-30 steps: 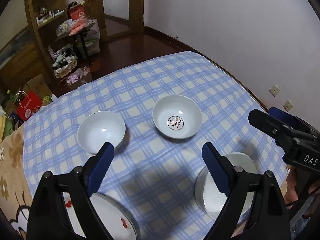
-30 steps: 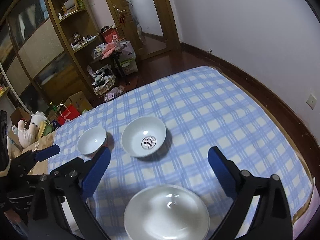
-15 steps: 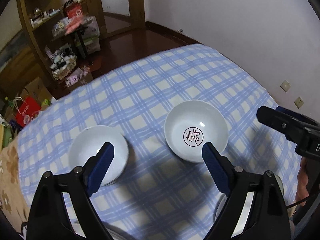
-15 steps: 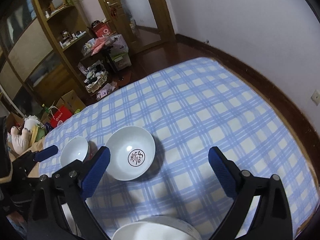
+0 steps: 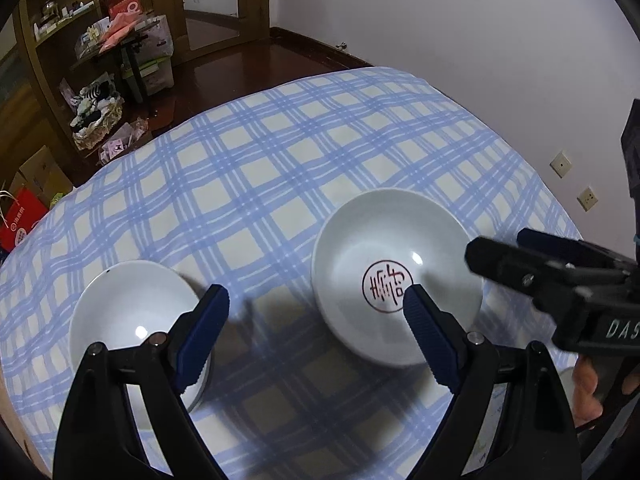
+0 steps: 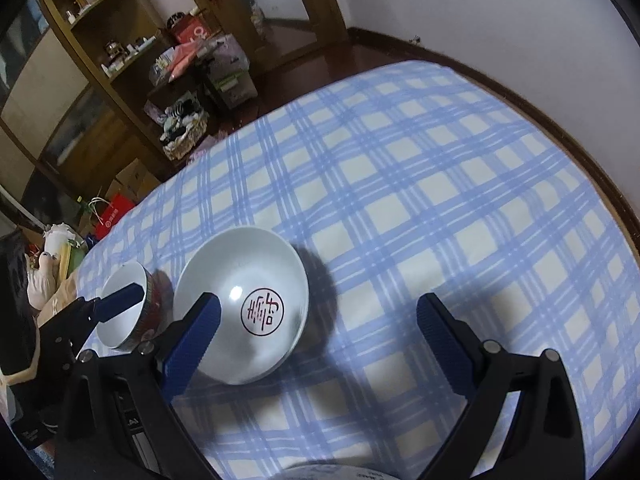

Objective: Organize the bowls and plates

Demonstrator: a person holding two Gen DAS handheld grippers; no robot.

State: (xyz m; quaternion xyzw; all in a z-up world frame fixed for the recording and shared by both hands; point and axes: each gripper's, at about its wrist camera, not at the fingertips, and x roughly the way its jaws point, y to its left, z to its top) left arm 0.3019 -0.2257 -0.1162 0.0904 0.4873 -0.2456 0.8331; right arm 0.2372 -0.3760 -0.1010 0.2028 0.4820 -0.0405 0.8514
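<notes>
A large white bowl with a red emblem (image 5: pixel 396 276) sits on the blue-checked tablecloth (image 5: pixel 280 168); it also shows in the right wrist view (image 6: pixel 244 304). A smaller white bowl (image 5: pixel 128 320) with a dark red patterned outside (image 6: pixel 124 312) stands to its left. My left gripper (image 5: pixel 316 328) is open and empty, hovering between the two bowls. My right gripper (image 6: pixel 320 336) is open and empty, its left finger over the emblem bowl's near rim. The rim of a plate (image 6: pixel 340 472) peeks in at the bottom edge.
The table's far edge curves near a white wall (image 5: pixel 440 32). Wooden shelves (image 6: pixel 80 60), boxes and bags clutter the floor at the back left. A red bag (image 5: pixel 20 216) stands beside the table.
Both grippers have moved forward and down toward the two bowls, which now look larger. The plates near the front edge have almost dropped out of view. Both stay open.
</notes>
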